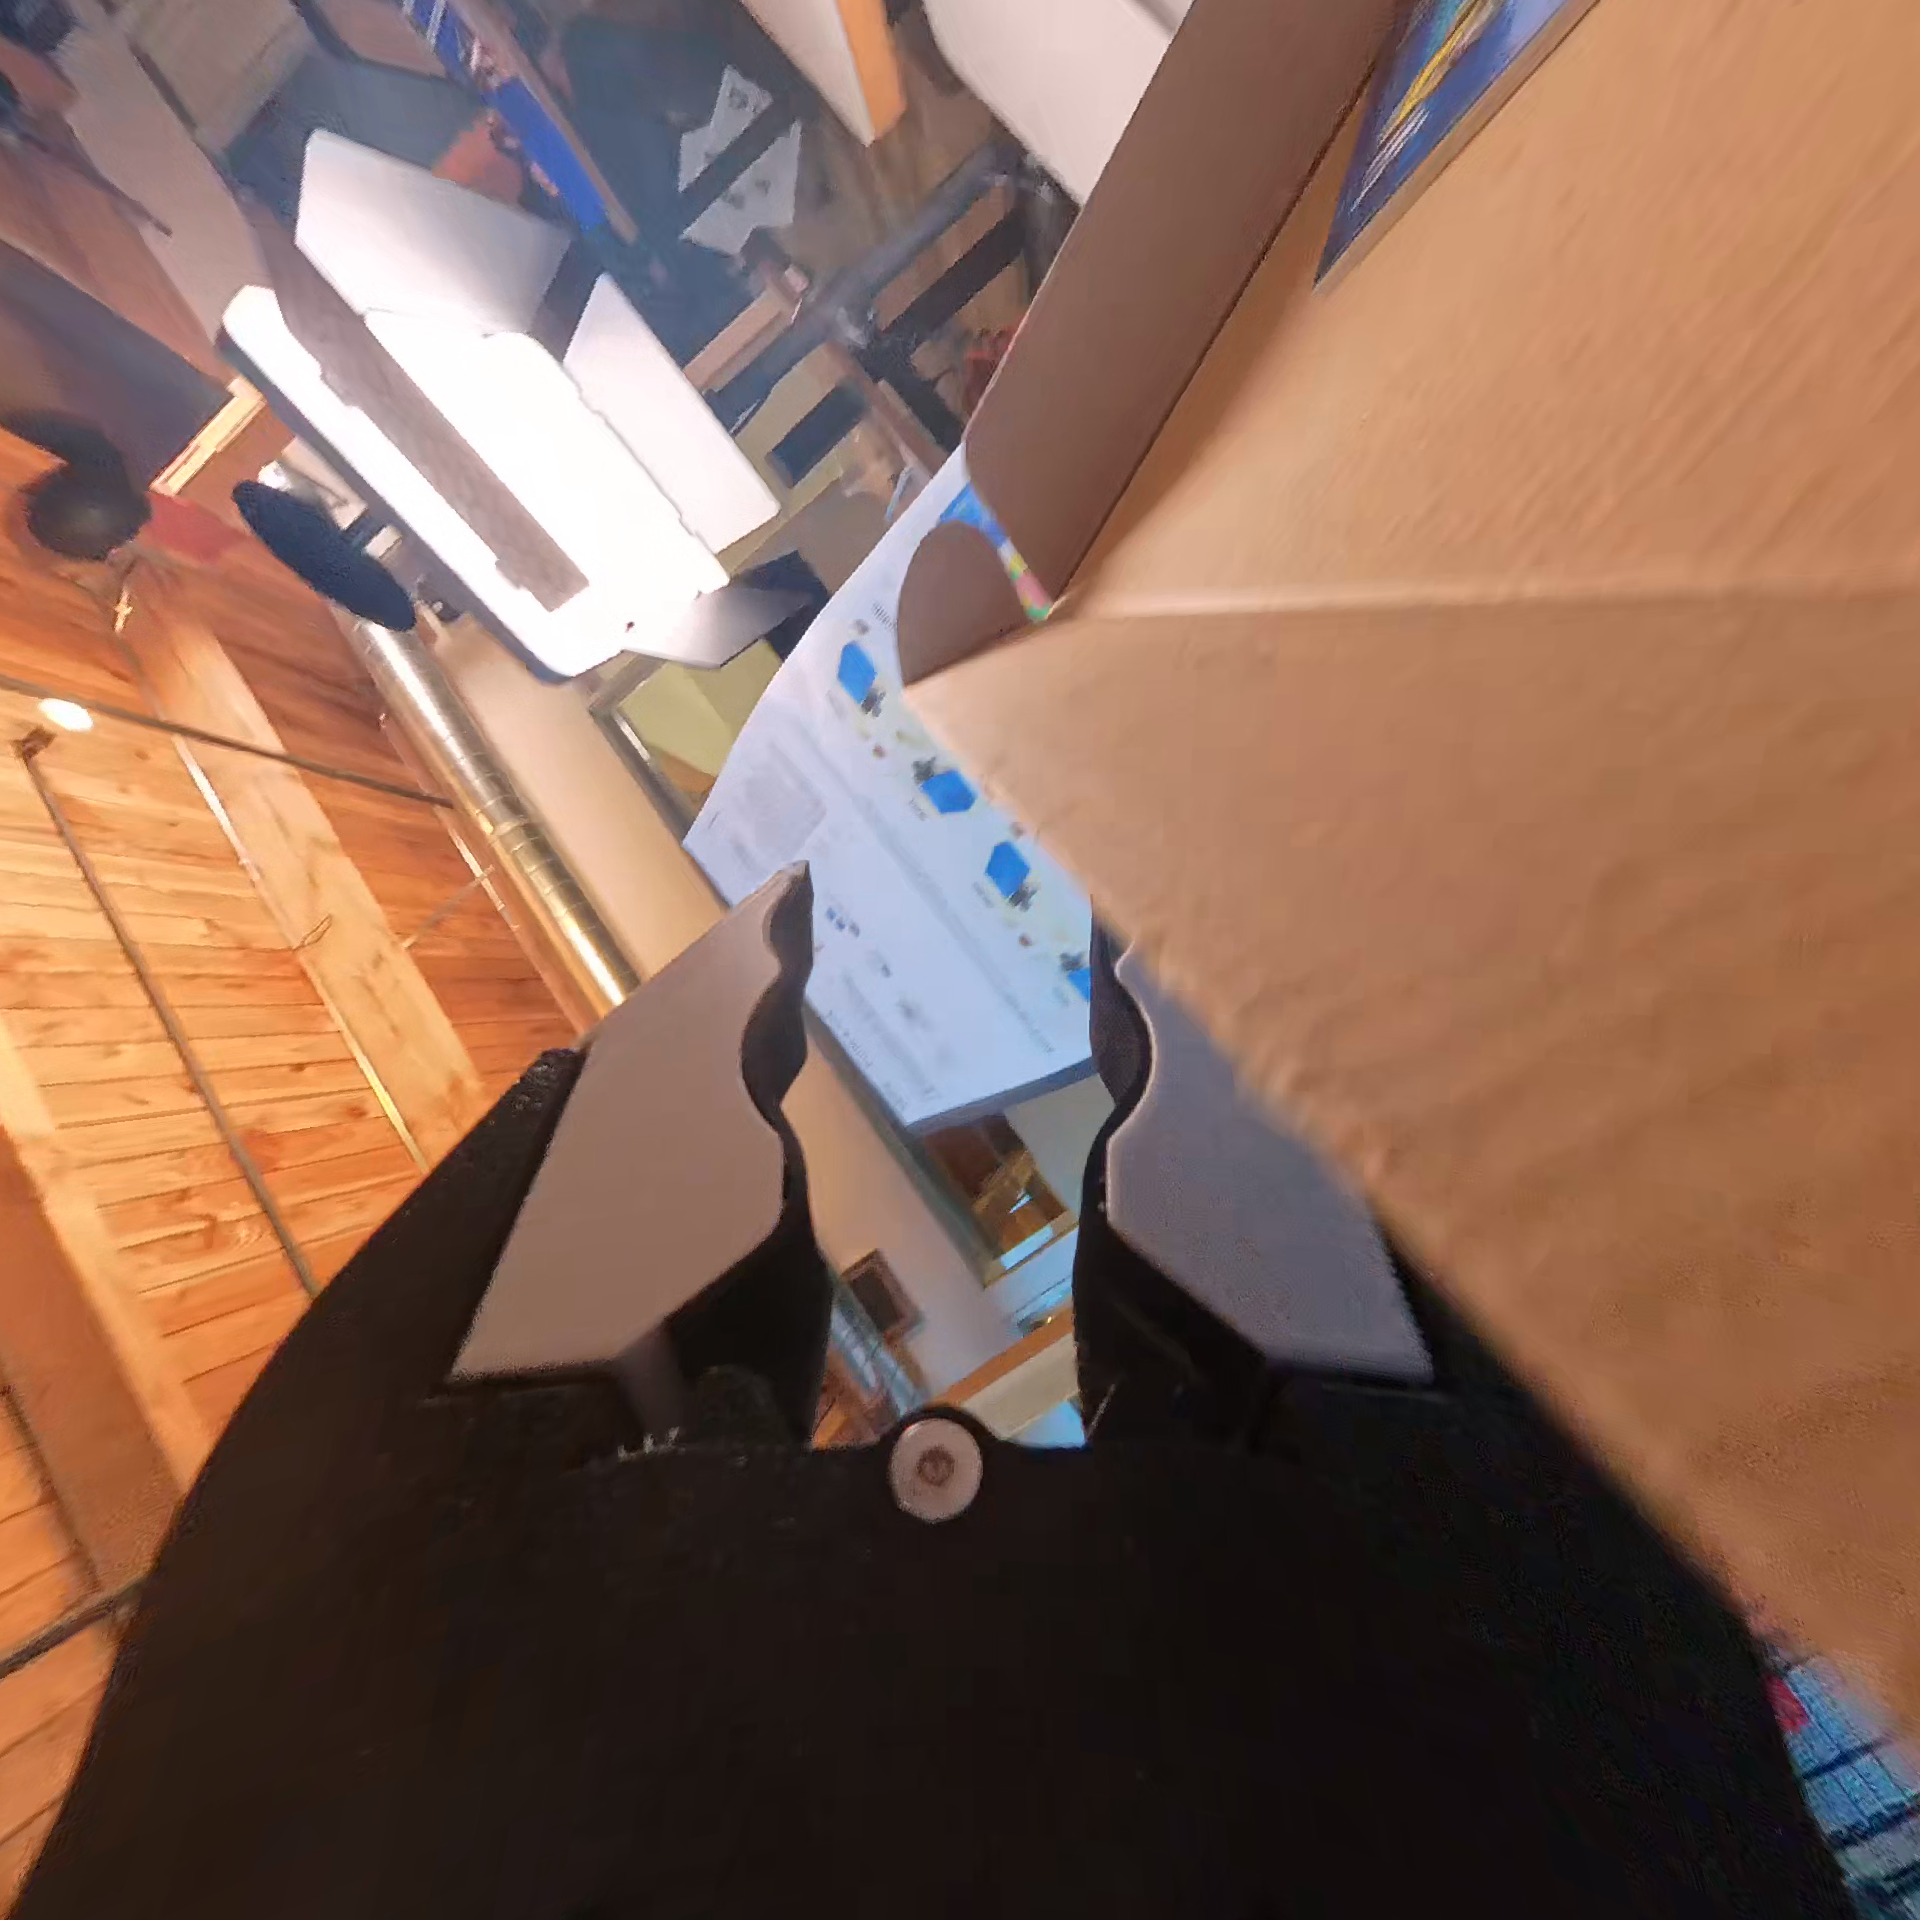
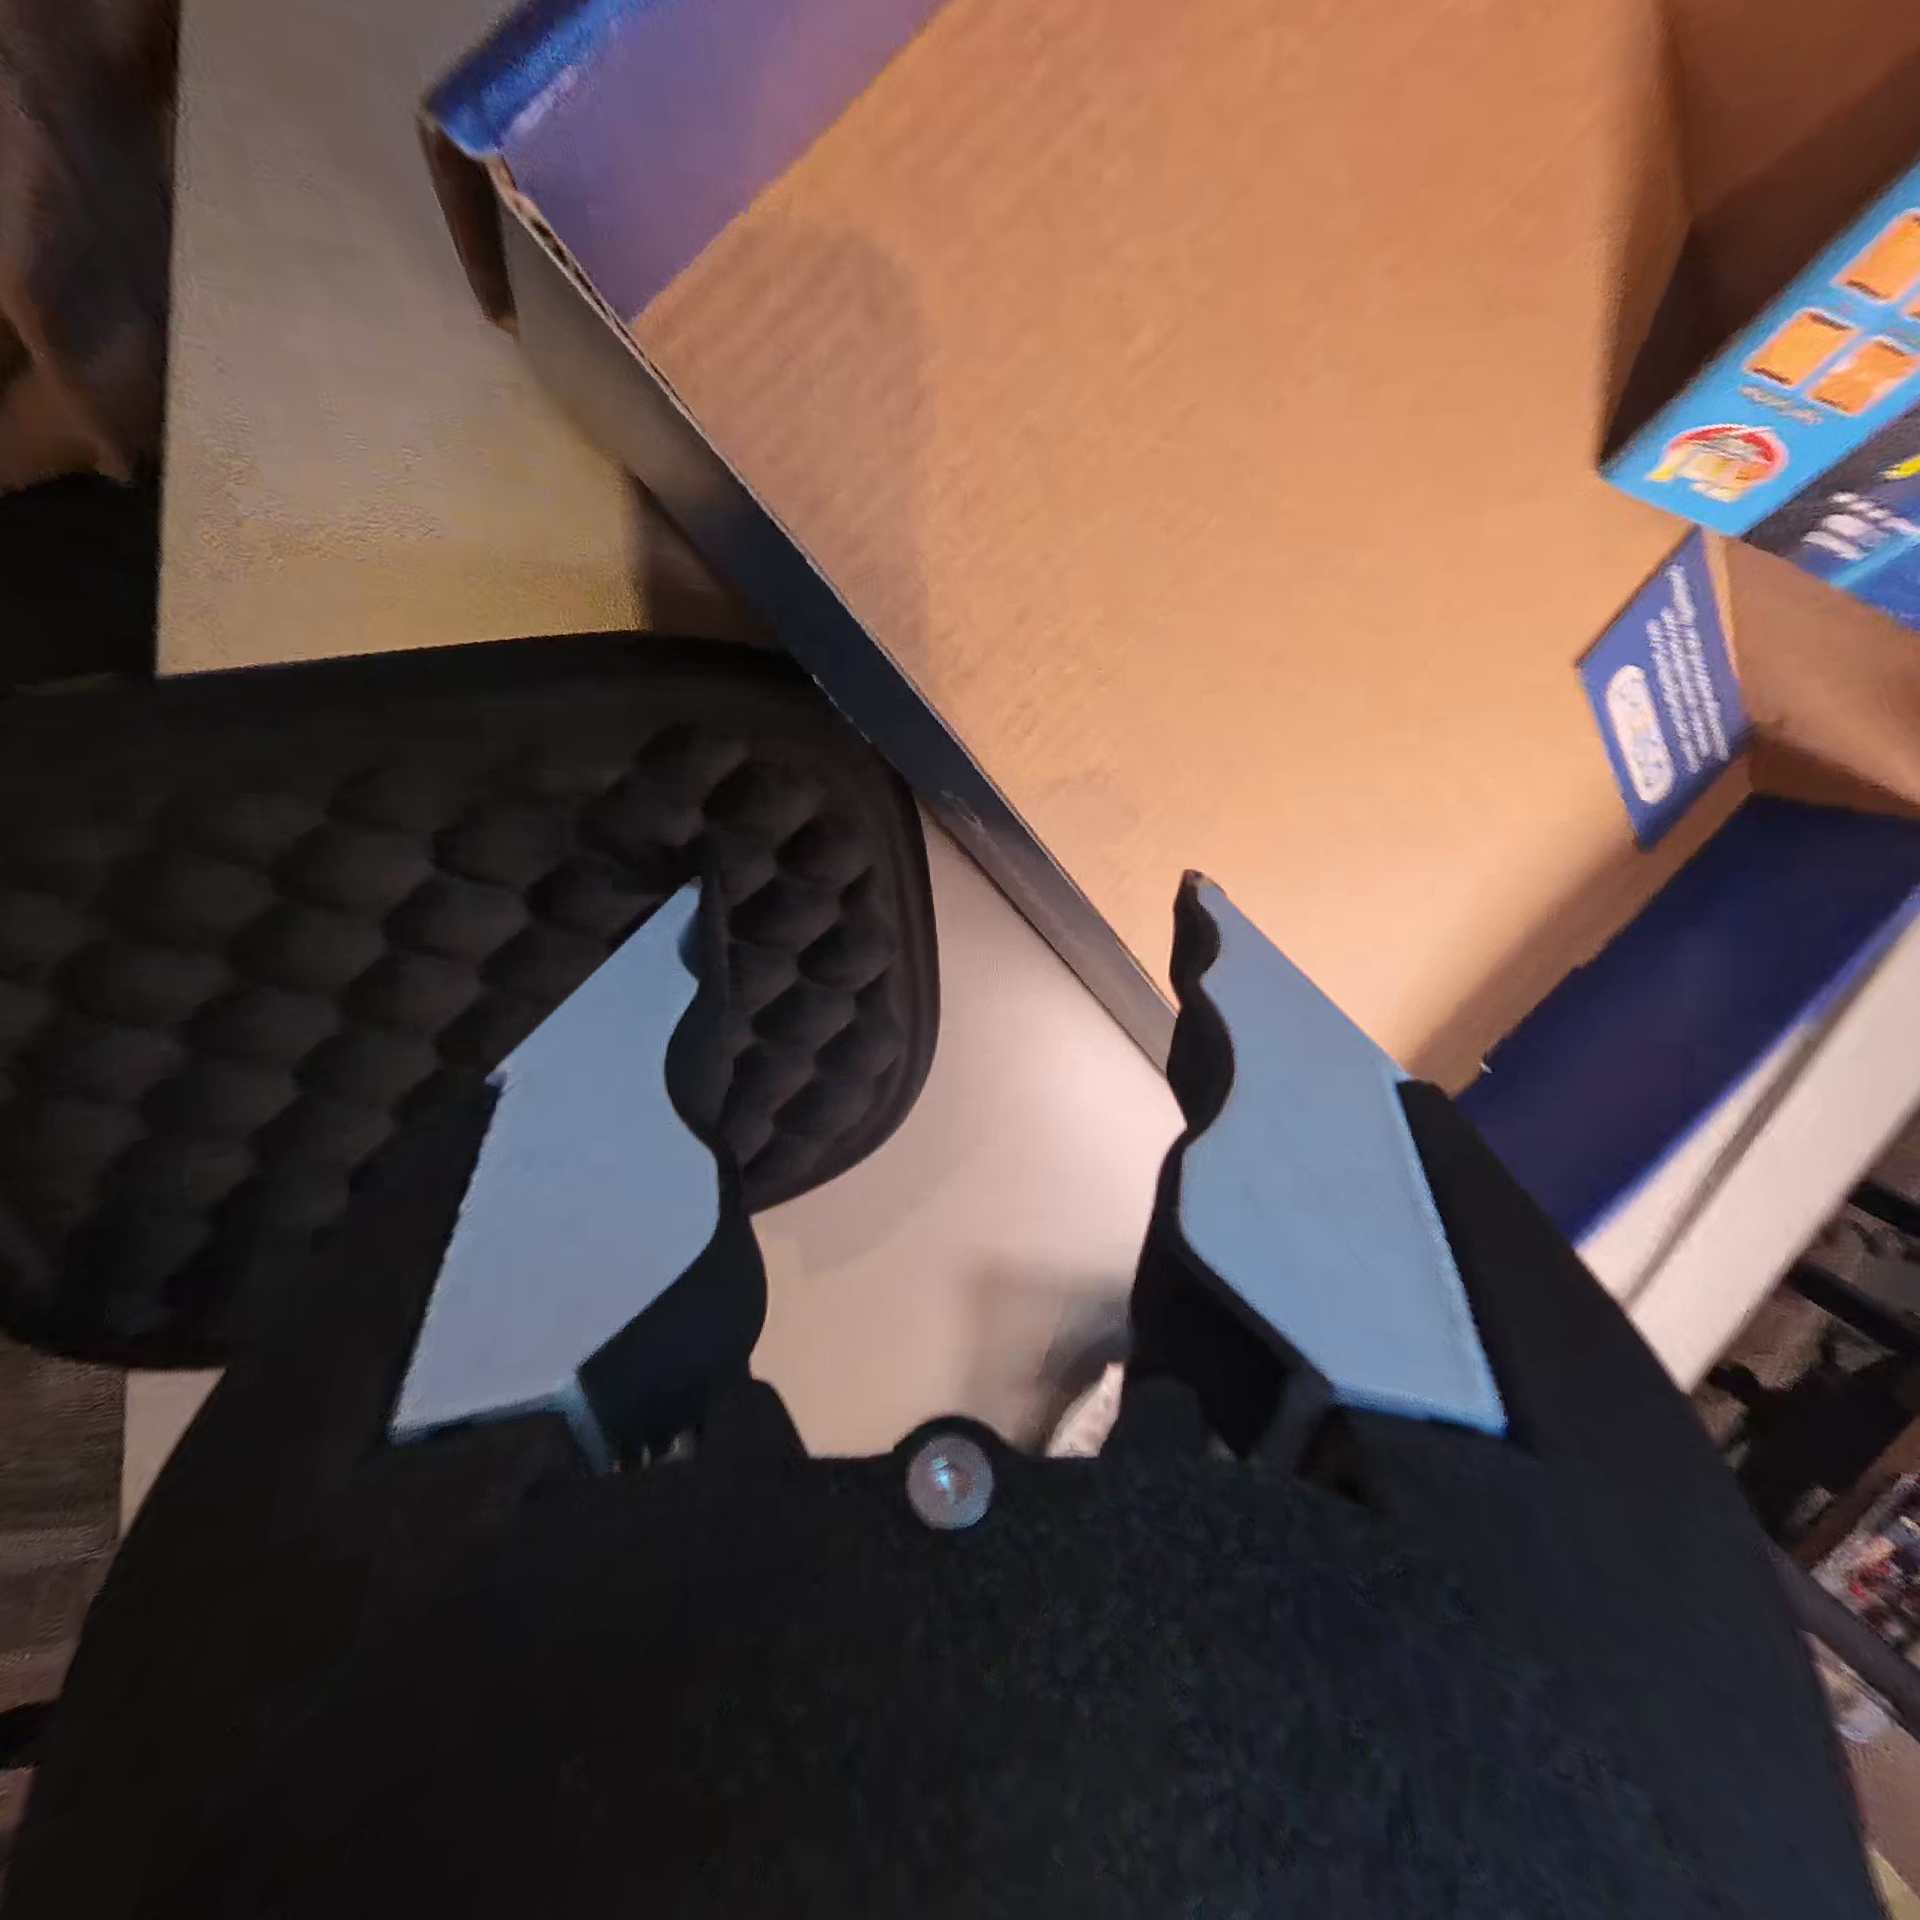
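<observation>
In the left wrist view the left hand-held gripper is seen with its jaws apart and nothing between them, tilted up toward the room. A large cardboard box fills the right of that view, its brown flap lying across the right finger; contact cannot be told. The box is judged light for its bulk and stiff along the creases, while the flaps are likely to bend; a flap edge or a wall rim is judged the best place to be pinched. A printed sheet shows beyond the fingers, a bright lamp panel hangs farther left, and a plank ceiling is seen at the far left.

In the right wrist view the right hand-held gripper is also spread and empty, just before the blue-printed edge of the same box. A black padded case lies at left on the pale tabletop. A smaller blue carton is seen at right.
</observation>
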Available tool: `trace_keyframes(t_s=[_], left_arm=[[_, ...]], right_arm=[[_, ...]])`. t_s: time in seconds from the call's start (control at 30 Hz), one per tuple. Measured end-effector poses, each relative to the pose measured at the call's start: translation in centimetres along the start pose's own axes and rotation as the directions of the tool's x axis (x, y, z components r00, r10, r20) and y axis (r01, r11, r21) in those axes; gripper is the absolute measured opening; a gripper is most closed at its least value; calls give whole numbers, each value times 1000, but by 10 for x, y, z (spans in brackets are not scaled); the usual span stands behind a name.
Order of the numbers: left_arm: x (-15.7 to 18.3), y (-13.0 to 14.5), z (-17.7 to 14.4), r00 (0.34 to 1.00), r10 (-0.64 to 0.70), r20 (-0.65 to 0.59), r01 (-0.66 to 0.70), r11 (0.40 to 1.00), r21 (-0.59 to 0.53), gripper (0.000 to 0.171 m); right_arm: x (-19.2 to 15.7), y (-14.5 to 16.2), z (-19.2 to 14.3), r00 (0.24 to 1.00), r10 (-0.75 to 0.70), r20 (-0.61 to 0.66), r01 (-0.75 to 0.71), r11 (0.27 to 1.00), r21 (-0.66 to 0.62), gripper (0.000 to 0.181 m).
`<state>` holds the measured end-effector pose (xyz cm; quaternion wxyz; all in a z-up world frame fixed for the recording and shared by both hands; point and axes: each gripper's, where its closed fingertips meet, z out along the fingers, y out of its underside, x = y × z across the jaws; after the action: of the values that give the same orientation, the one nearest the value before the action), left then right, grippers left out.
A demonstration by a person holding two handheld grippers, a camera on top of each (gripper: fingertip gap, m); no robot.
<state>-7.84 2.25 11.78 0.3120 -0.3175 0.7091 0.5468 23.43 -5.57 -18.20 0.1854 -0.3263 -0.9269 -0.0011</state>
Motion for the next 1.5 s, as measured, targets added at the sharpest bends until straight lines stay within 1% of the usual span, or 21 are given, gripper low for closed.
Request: trace_keyframes(t_s=[0.13,0.2,0.27,0.37,0.43,0.5,0.57,0.6,0.67,0.73,0.77,0.8,0.83,0.93,1.0,1.07,1.17,1.27,1.4,1.43,1.5], left_arm=[[-3,66,-28,998,-53,47,60,983,-173,52],[7,103,-53,966,-244,79,256,933,-254,52],[23,120,-81,847,-517,119,529,804,-270,49],[45,98,-125,461,-877,133,883,440,-163,56],[46,50,-153,149,-988,29,988,150,24,54],[46,-10,-176,-141,-976,-167,971,-169,169,60],[55,-72,-180,-356,-874,-329,877,-435,206,76],[64,-102,-173,-441,-819,-367,826,-530,191,87],[93,-152,-142,-571,-746,-344,763,-636,112,111],[116,-179,-109,-623,-731,-279,749,-660,56,109],[123,-183,-95,-615,-744,-262,765,-643,30,102],[129,-183,-84,-587,-770,-252,794,-608,9,82],[132,-177,-74,-563,-791,-239,815,-580,0,72],[142,-157,-46,-565,-776,-280,820,-565,-90,69],[148,-144,-26,-610,-711,-350,785,-603,-145,67],[150,-131,-8,-683,-590,-430,708,-678,-195,64],[158,-109,16,-730,-492,-474,636,-744,-206,65],[164,-95,28,-771,-432,-469,565,-804,-188,65],[164,-76,19,-741,-537,-404,606,-793,-58,61],[162,-72,14,-730,-560,-392,621,-783,-36,63],[155,-65,1,-701,-609,-370,654,-757,6,64]], right_arm=[[-7,-3,2,987,102,128,-109,993,48,64],[-4,-23,-5,975,165,149,-188,969,161,24],[-16,-40,-10,939,213,270,-267,946,183,17],[-15,-49,-5,963,168,209,-204,965,164,17],[-17,-54,-7,967,143,209,-181,968,175,28],[-12,-54,-14,963,161,215,-205,958,201,50],[-1,-48,-19,963,187,192,-227,949,217,69],[1,-43,-18,964,188,186,-225,953,203,70],[2,-28,-4,969,175,175,-197,973,120,66],[-7,-26,10,964,154,218,-173,982,74,47],[-11,-32,12,961,139,238,-162,984,79,28],[-11,-39,14,961,143,238,-167,982,83,14],[-12,-47,14,959,143,244,-169,982,88,9],[-12,-73,19,968,126,216,-154,981,120,4],[-5,-94,25,981,111,162,-135,979,150,3],[9,-109,32,990,109,91,-121,981,148,5],[29,-131,44,991,132,7,-131,972,195,8],[38,-144,46,982,188,5,-182,944,277,15],[57,-152,11,947,320,40,-297,821,488,45],[66,-149,-1,927,374,37,-334,773,540,59],[85,-134,-20,883,470,14,-381,697,608,71]])
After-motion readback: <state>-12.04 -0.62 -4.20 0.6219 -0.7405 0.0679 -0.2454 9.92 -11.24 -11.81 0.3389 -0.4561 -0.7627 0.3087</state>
